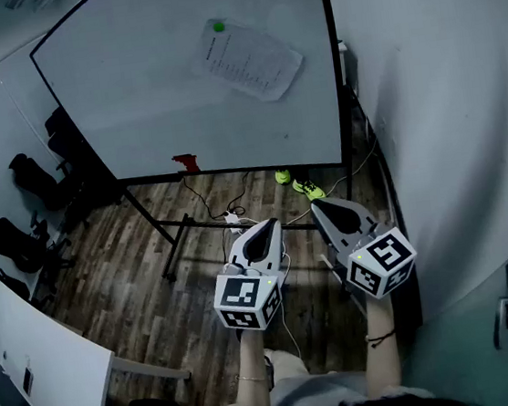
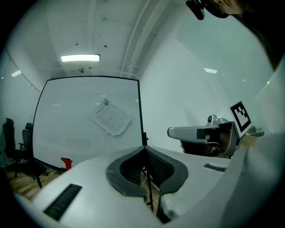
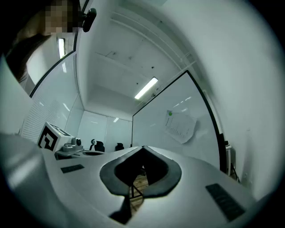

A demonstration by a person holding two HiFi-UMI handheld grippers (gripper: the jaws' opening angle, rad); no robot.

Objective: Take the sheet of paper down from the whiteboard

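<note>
Checking in from the remote seat. The sheet of paper [image 1: 245, 59] is up on the whiteboard [image 1: 132, 111], in the upper right part of the board and top centre of the head view. It hangs tilted, with a green magnet [image 1: 219, 27] on its upper left corner. In the left gripper view the paper [image 2: 111, 118] sits a bit left of centre, above the jaws. In the right gripper view it [image 3: 180, 127] is right of centre.

Both tools are well apart from the board, side by side in the lower middle of the head view. The left gripper [image 1: 275, 223] has its jaws pressed together with nothing between them, and its own view shows the tips meeting [image 2: 144, 148]. The right gripper [image 1: 317, 203] looks the same, tips touching [image 3: 143, 147] and empty.

Other stuff: a small red thing [image 1: 186, 163] sits at the board's bottom edge. There are green shoes [image 1: 298, 184] on the wood floor [image 1: 126, 287] below the board's lower right, and dark office chairs [image 1: 35, 178] at the left edge.
</note>
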